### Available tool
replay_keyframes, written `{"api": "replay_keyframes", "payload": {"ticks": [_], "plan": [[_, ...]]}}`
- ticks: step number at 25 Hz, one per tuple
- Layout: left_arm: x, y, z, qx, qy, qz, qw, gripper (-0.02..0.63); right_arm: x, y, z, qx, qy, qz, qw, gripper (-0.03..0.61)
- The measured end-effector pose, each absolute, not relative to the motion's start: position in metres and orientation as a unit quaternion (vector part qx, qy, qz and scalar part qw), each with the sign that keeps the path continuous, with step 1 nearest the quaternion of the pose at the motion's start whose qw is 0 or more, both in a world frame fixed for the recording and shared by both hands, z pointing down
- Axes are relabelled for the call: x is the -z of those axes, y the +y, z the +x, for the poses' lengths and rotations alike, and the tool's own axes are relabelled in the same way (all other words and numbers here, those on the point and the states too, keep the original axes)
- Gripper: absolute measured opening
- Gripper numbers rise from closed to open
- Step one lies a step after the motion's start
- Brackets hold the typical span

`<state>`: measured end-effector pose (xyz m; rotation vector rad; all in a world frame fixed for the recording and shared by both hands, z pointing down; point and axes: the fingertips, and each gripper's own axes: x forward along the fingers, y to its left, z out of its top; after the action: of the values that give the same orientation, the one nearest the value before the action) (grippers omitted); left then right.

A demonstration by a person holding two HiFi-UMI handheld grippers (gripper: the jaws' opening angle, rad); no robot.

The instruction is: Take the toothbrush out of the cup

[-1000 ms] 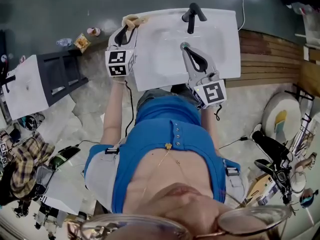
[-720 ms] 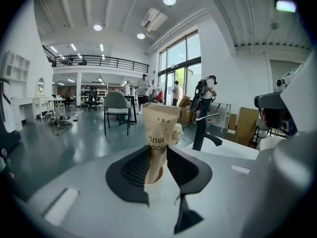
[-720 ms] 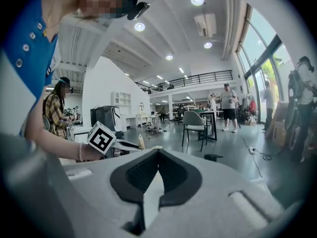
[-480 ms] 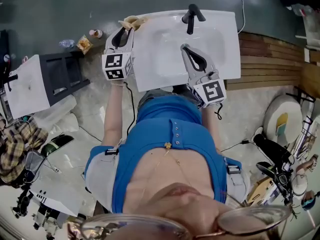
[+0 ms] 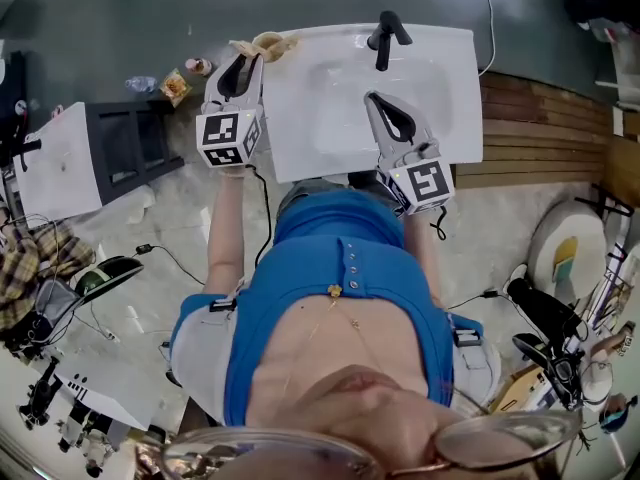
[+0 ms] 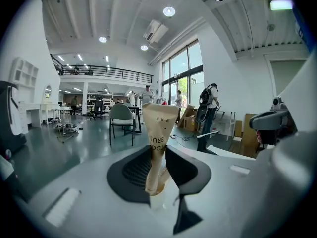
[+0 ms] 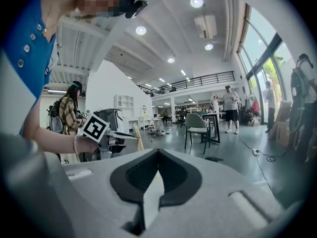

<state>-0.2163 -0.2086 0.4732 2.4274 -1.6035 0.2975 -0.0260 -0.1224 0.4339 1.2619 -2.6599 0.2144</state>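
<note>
The toothbrush, in a tan paper wrapper, stands upright between the jaws of my left gripper. The jaws are closing and pinch the wrapper's lower part. In the head view the left gripper is at the far left corner of the white sink, with the toothbrush sticking out past its tips. I cannot make out the cup. My right gripper is shut and empty above the basin. In the right gripper view its jaws meet, and the left gripper with the toothbrush shows at left.
A black faucet stands at the sink's far edge. Left of the sink is a dark low stand, to the right wooden boards. Cables, cloths and gear litter the floor. People, a chair and tables stand far off in the hall.
My left gripper has risen from the sink corner with the wrapped toothbrush between its jaws, and its jaws have narrowed. The right gripper has stayed still.
</note>
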Motion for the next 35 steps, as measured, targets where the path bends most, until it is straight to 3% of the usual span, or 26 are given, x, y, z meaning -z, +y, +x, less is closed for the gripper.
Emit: {"api": "replay_keyframes", "payload": {"ticks": [18, 35], "plan": [[-0.431, -0.164, -0.221, -0.071, -0.586, 0.8, 0.102, 0.08, -0.433, -0.122, -0.018, -0.069, -0.918, 0.382, 0.077, 0.002], [-0.475, -0.097, -0.217, -0.133, -0.596, 0.765, 0.205, 0.071, -0.432, -0.124, -0.029, -0.067, -0.94, 0.325, 0.08, 0.002]]}}
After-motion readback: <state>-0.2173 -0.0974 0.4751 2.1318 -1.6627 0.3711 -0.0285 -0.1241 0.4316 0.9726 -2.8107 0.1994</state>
